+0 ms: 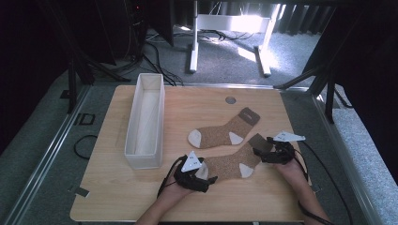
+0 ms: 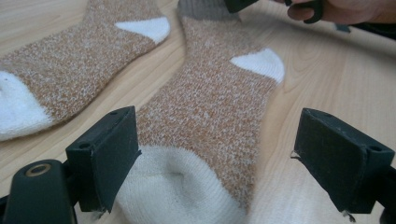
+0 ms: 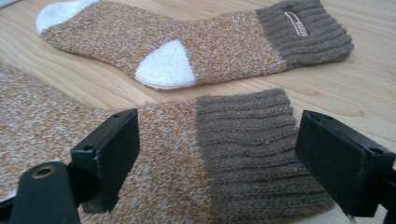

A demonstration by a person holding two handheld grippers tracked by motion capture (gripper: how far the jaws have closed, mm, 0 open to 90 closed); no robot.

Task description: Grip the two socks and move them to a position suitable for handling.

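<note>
— What do the grippers look like?
— Left gripper (image 1: 202, 174) and right gripper (image 1: 264, 151): black bodies, each with a grey three-cornered plate and a trailing black cable.
— The fingers (image 2: 109, 154)?
— Blocky black pads with small screw holes.

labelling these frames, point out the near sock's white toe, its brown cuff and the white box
white toe (image 2: 177, 186), left gripper view, middle of the toe cap
brown cuff (image 3: 252, 149), right gripper view, ribbed band
white box (image 1: 133, 136), high view, left wall

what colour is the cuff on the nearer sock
Grey-brown ribbed cuff, clearest in the right gripper view.
</note>
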